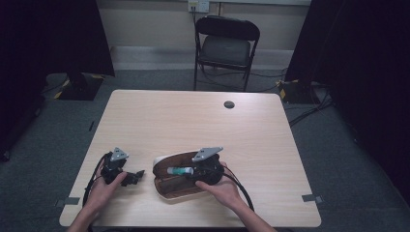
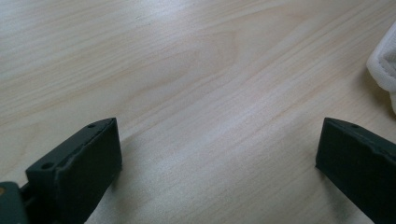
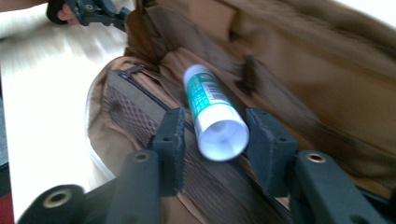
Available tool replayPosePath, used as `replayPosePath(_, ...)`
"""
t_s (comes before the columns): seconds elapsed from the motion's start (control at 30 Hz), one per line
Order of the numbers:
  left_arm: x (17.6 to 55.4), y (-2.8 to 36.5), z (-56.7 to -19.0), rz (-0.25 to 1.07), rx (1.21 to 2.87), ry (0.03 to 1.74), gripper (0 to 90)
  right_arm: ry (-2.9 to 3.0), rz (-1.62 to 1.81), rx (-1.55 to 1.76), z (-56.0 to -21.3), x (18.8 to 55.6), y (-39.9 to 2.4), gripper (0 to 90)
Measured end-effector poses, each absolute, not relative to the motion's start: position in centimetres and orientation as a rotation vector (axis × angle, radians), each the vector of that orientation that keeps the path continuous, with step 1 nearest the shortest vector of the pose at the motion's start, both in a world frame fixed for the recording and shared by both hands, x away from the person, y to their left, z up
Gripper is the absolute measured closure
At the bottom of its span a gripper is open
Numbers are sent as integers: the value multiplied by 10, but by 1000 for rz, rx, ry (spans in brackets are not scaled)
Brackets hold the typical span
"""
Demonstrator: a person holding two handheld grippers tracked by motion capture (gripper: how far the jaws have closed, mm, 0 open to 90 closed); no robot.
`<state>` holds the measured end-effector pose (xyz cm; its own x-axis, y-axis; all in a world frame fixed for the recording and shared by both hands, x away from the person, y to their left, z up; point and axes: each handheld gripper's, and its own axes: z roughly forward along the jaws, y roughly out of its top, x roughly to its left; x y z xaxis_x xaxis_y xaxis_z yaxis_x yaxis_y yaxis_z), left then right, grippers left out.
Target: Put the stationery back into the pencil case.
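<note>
Between the jaws of the right claw (image 3: 214,140) we find a white tube with a green label (image 3: 212,112), its round end facing the camera and its far end pointing into the open brown pouch (image 3: 327,70). The jaws stand close on either side of the tube; whether they press it or only flank it, we cannot tell, as the view is blurred. In the high view the tube (image 1: 180,170) lies across the open pouch (image 1: 167,186), just left of the right claw (image 1: 199,172).

Left of the pouch, the left claw (image 1: 136,176) rests low on the worktop (image 1: 193,121) with its jaws spread wide and nothing between them. Its own view shows bare wood and the pouch's pale edge (image 2: 384,70) off to the right.

We judge the step in hand to be moving the tube at the pouch's mouth, in or out we cannot say. The next move calls for a confirmed grip before any travel, and a path clear of the zip edge (image 3: 140,88).
</note>
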<state>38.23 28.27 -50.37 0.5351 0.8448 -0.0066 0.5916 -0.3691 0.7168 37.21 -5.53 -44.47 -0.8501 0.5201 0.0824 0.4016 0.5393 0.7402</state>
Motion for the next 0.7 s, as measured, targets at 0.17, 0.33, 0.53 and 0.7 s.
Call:
replayPosePath(0.17, 382, 283, -504, 481, 2097, 1157, 0, 2602, 1196, 839, -445, 373, -70, 552)
replayPosePath(0.33, 382, 283, -504, 481, 2097, 1158, 0, 2580, 1197, 850, -444, 372, -80, 550)
replayPosePath(0.53, 382, 283, -504, 480, 2096, 1159, 0, 2554, 1194, 877, -446, 371, -92, 557)
replayPosePath(0.7, 382, 283, -504, 482, 2096, 1160, 0, 2514, 1209, 916, -443, 366, -108, 556)
